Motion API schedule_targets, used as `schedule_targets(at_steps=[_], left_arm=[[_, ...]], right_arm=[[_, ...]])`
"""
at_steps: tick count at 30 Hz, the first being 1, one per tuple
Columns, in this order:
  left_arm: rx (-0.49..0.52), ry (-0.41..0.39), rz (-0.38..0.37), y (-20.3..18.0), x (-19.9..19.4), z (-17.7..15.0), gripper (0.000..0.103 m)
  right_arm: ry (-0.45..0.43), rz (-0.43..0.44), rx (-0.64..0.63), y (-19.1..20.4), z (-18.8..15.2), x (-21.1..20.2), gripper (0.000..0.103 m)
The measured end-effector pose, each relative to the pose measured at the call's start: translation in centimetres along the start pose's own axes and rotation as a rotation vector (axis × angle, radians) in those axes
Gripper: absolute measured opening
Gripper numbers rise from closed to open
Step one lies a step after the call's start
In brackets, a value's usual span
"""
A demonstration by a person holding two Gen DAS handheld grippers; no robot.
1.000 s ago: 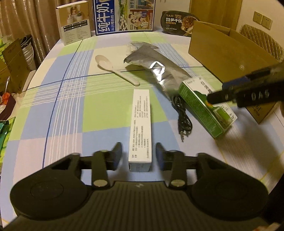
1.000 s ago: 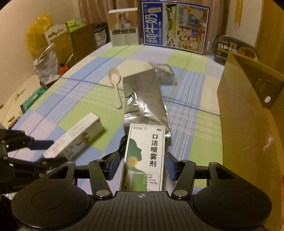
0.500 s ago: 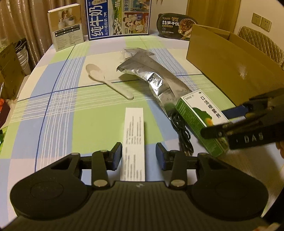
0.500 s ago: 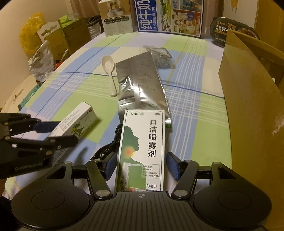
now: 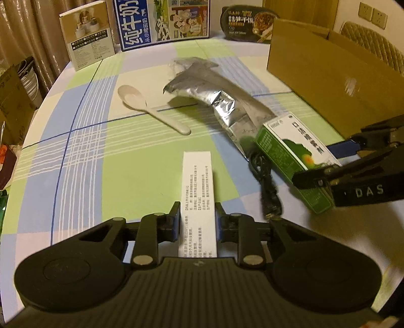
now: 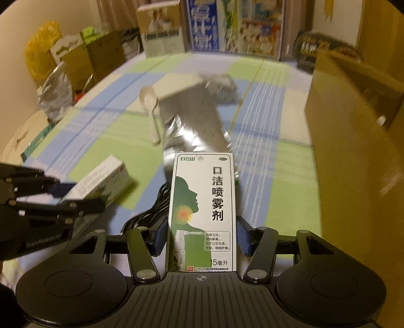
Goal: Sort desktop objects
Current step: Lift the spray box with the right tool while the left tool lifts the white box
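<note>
A long white printed box lies on the checked tablecloth, pointing away from me. My left gripper straddles its near end, its jaws closing and both pads against the box's sides. A green-and-white spray box sits lengthwise in my right gripper. Those jaws are closing too, pads at its edges, and the box stays sharp while the background blurs. The left wrist view shows the right gripper on the green box at the right. In the right wrist view the left gripper holds the white box at the left.
A white spoon, a crumpled silver foil pouch and a black cable lie mid-table. An open cardboard box stands at the right. A blue milk carton, a beige box and a black bowl line the far edge.
My left gripper moved forward along the white box and its jaws narrowed onto it. The right jaws drew in on the green box, and its view turned blurry.
</note>
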State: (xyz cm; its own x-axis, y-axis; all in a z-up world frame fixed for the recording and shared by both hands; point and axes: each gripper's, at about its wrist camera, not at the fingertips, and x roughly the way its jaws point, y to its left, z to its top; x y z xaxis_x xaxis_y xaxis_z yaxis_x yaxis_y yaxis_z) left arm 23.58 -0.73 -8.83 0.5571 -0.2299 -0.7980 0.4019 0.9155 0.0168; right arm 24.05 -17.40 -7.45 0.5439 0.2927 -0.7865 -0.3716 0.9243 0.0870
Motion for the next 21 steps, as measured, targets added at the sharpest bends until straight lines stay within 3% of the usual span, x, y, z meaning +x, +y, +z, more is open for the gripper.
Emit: schedule_targets(at_steps=[21], left_arm=[[-0.048,-0.089,-0.038,-1.3,-3.6,1.2,0.021]], right_arm=[[-0.108,0.021,0.036,0.6,1.1,-3.3,0.052]])
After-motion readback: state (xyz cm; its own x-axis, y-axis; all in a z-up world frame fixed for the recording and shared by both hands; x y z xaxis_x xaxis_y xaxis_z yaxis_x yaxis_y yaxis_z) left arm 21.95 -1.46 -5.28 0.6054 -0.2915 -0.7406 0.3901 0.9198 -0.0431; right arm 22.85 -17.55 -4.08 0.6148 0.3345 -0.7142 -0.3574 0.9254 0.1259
